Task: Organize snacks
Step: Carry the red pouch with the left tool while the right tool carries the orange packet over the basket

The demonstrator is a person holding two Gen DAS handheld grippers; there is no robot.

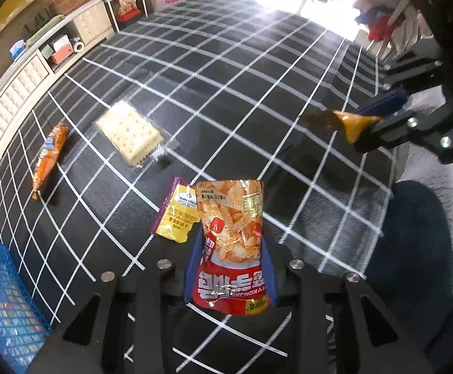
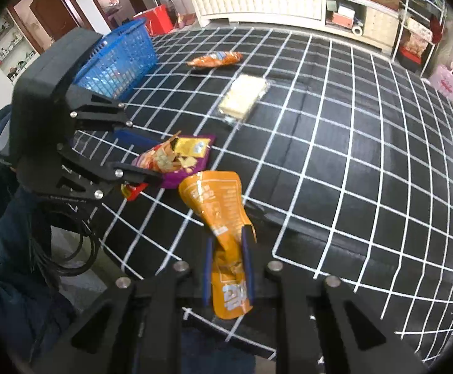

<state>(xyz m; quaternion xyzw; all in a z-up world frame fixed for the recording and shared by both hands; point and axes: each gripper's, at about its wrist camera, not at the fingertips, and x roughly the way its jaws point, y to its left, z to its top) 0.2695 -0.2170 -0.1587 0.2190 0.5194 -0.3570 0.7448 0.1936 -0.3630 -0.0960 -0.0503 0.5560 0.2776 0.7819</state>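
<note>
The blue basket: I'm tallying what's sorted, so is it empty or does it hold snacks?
Not empty: packets show through the mesh of the blue basket. How many, cannot tell.

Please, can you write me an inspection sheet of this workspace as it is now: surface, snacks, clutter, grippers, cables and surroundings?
Surface: black cloth with white grid, creased near the front edge.
Job's things: red chip bag in left gripper; orange pouch in right gripper; yellow-purple packet, cracker pack and orange wrapped snack lie on the cloth; blue basket at the far left corner.
Clutter: nothing seen.
Grippers: both shut on their packets, lifted above the cloth.
Cables: black cable loops hang under the left gripper.
Surroundings: white cabinet with boxes, white rack, pink bag, red bag, brown doors.
</note>
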